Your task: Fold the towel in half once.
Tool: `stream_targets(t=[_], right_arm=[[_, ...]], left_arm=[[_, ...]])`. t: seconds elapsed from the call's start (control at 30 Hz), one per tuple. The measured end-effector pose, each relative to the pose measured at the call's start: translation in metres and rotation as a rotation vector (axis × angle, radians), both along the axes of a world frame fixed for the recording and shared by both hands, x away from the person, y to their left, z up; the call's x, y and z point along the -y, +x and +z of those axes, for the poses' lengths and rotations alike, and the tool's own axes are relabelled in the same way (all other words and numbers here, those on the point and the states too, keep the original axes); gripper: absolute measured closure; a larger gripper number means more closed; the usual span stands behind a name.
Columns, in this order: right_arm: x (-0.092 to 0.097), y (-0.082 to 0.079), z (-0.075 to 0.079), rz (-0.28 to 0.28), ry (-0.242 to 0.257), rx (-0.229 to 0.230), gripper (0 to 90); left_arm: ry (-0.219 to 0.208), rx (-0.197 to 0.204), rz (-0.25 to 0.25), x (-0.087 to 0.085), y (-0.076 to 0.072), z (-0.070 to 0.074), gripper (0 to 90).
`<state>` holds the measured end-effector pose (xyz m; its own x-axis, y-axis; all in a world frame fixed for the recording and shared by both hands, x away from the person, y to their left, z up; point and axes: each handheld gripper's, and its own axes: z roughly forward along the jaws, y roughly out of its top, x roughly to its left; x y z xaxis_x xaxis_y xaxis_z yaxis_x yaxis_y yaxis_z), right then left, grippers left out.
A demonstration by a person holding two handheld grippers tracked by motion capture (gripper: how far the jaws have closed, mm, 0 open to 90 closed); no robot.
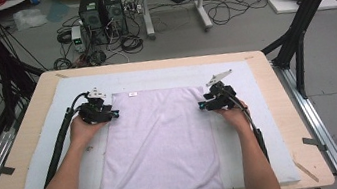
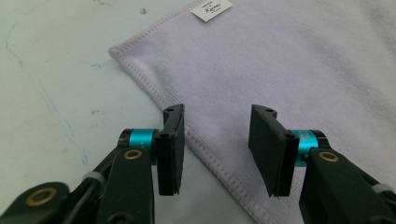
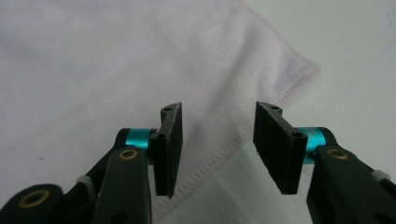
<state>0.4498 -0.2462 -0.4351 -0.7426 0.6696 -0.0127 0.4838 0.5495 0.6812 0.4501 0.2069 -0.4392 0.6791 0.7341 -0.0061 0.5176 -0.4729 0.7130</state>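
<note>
A pale lilac towel (image 1: 159, 146) lies flat on the mat, its near end hanging over the table's front edge. A small white label (image 1: 132, 94) sits at its far left corner. My left gripper (image 1: 115, 115) is at the towel's left edge near that corner. In the left gripper view the left gripper (image 2: 217, 149) is open, its jaws astride the stitched hem of the towel (image 2: 289, 60), and the label (image 2: 211, 9) lies beyond. My right gripper (image 1: 202, 104) is at the right edge near the far right corner. In the right gripper view the right gripper (image 3: 217, 149) is open over the hem of the towel (image 3: 93, 70).
A light grey mat (image 1: 233, 69) covers most of the wooden table (image 1: 280, 108). Black frame struts (image 1: 298, 29) rise at the table's left and right. Computers, cables and boxes stand on the floor beyond the far edge.
</note>
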Motion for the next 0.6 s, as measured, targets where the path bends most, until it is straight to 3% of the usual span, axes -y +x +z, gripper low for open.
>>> stream_targets(t=[0.07, 0.17, 0.3, 0.43, 0.6], right_arm=[[0.000, 0.000, -0.003, -0.007, -0.007, -0.008, 57.3], [-0.001, 0.000, -0.004, 0.000, 0.020, -0.022, 69.5], [-0.001, -0.002, -0.005, 0.015, 0.062, -0.058, 83.3], [-0.003, -0.003, -0.002, 0.023, 0.054, -0.053, 85.7], [0.002, -0.005, 0.010, 0.018, 0.113, -0.028, 85.7]], left_arm=[[-0.010, -0.006, 0.015, -0.001, 0.001, 0.000, 59.9], [-0.017, -0.012, -0.003, 0.000, 0.001, 0.000, 73.6], [-0.032, -0.032, -0.006, 0.001, 0.000, 0.001, 84.0], [-0.034, -0.037, 0.000, -0.002, 0.000, 0.003, 85.4], [-0.069, 0.001, -0.011, -0.012, -0.003, 0.016, 85.7]])
